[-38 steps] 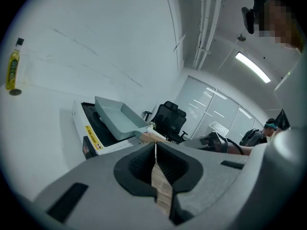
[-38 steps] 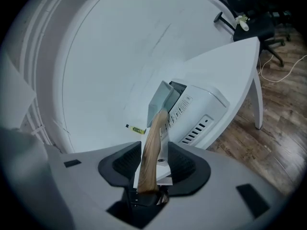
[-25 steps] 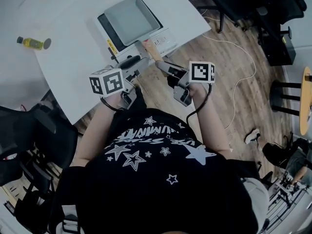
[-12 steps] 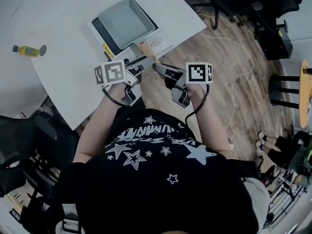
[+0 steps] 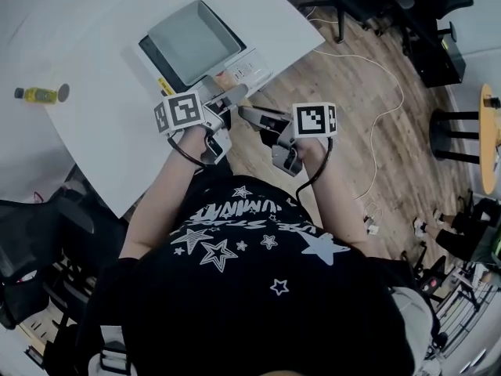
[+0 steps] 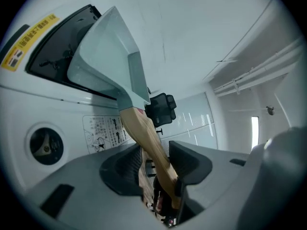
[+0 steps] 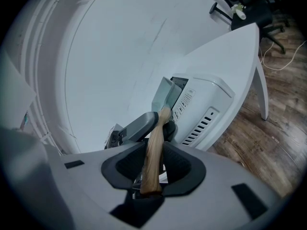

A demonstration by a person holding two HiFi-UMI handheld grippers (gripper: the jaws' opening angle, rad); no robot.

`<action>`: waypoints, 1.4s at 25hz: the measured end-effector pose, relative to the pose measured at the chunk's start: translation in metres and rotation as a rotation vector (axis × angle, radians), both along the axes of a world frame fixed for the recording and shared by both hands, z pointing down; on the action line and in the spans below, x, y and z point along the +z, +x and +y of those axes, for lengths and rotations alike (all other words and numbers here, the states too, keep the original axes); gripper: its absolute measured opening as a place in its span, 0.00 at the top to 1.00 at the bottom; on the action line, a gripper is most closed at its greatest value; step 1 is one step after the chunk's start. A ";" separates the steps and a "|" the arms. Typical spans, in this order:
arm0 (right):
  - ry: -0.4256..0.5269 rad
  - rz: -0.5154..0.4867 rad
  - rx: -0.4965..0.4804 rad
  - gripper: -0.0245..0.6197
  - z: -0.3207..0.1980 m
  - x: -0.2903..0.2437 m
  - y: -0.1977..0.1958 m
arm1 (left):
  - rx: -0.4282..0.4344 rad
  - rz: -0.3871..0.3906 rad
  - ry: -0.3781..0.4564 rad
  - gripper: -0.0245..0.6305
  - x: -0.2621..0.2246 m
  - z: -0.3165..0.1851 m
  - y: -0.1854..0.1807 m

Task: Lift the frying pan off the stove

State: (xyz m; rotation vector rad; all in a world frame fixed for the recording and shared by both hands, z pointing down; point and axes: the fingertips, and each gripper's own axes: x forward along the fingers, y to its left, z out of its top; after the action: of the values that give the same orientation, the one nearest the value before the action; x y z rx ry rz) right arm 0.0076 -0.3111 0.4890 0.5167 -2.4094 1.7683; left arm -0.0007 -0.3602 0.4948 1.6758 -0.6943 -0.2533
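- Left gripper (image 5: 229,100) moved in from near-left over light wooden handle (image 6: 144,133); jaws just opened wide, then closed a touch, spread around it, not pinching.
- White induction stove (image 5: 249,67), far side: square grey-green frying pan (image 5: 192,41) sits on it, unlifted.
- Right gripper (image 7: 153,169) pinches handle's near end.
- Remaining: left grip, lift.

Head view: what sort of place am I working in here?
Probably an office or lab, not a home kitchen: a portable stove sits on a large white table, with a black office chair beside it.
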 end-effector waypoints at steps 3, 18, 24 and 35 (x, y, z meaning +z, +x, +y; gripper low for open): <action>0.003 -0.036 0.002 0.79 0.000 -0.003 -0.002 | -0.004 0.011 -0.008 0.69 0.001 -0.002 0.002; 0.026 -0.098 0.027 0.78 -0.004 -0.014 -0.002 | -0.054 0.062 0.040 0.71 -0.008 -0.004 0.001; 0.057 -0.066 0.035 0.78 0.001 -0.021 0.002 | -0.050 0.120 0.103 0.71 -0.023 0.001 0.003; 0.121 -0.075 0.037 0.78 0.020 -0.042 0.008 | -0.029 0.090 0.181 0.71 -0.048 0.019 0.009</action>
State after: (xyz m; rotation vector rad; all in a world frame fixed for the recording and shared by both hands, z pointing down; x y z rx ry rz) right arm 0.0152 -0.2909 0.4466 0.5197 -2.5868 1.6919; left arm 0.0079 -0.3409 0.4463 1.8156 -0.6438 -0.4196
